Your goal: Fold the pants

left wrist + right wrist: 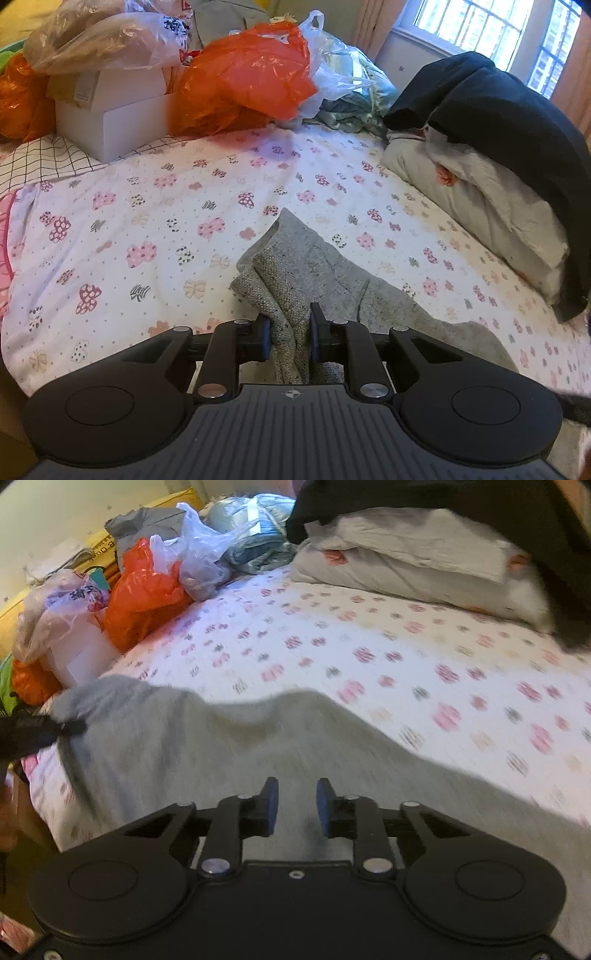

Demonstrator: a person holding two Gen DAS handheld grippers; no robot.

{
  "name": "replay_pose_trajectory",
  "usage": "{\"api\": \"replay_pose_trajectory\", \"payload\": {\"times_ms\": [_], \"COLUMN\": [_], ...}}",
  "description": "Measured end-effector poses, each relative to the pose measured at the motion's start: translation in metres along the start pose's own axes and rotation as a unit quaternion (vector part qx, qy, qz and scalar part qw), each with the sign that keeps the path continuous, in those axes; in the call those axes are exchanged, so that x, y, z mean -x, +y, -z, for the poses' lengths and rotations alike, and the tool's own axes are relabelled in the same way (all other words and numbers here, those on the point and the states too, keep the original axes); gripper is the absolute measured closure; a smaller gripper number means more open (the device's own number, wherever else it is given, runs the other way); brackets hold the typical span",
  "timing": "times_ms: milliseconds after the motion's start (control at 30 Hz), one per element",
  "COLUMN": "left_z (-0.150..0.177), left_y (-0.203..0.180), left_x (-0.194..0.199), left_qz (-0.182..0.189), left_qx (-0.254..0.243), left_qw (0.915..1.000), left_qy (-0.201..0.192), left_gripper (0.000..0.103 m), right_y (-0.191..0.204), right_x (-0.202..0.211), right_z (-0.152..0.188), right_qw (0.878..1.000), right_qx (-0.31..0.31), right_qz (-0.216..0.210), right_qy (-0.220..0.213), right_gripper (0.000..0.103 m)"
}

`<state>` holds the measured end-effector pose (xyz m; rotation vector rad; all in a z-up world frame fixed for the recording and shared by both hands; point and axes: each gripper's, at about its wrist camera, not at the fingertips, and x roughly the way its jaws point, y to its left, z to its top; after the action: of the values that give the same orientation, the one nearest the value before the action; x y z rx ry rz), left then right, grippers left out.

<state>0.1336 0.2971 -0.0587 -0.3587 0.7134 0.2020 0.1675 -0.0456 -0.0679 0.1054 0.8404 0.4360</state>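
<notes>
The flowered bedsheet (166, 206) lies open beyond the grey pants (295, 266), broad enough for a gripper to pass. Left of that sheet, a white box (110, 125) and an orange plastic bag (247, 77) wall off the edge. To its right, pillows (472, 199) under a dark garment (517, 122) block the way.

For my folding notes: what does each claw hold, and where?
Left claw pinches a bunched fold of the grey pants. Right claw: grip cannot be told.
</notes>
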Motion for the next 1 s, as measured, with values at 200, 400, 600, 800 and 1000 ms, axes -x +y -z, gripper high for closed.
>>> {"api": "replay_pose_trajectory", "payload": {"times_ms": [200,400,600,800,1000], "left_z": [0.005,0.008,0.011,0.004,-0.002], "left_y": [0.012,0.026,0.035,0.012,-0.035], "left_x": [-0.015,-0.032,-0.044,-0.006,0.038], "left_qz": [0.004,0.015,0.009,0.024,0.055], "left_qx": [0.005,0.027,0.065,0.001,-0.073], "left_qw": [0.9998,0.9986,0.9959,0.9997,0.9943], "left_qy": [0.018,0.043,0.062,0.002,-0.055], "left_gripper": [0.085,0.060,0.077,0.085,0.086], "right_y": [0.003,-0.005,0.012,0.042,0.066], "right_x": [-0.087,-0.122,-0.106,-0.048,-0.033], "right_z": [-0.036,-0.045,-0.034,0.013,0.070], "right_qw": [0.998,0.996,0.997,0.998,0.996], "right_qx": [-0.018,-0.062,-0.030,-0.012,0.007], "right_qz": [-0.013,0.017,0.002,-0.033,-0.034], "right_qy": [0.051,0.057,0.069,0.055,0.078], "right_gripper": [0.076,0.099,0.086,0.085,0.084]}}
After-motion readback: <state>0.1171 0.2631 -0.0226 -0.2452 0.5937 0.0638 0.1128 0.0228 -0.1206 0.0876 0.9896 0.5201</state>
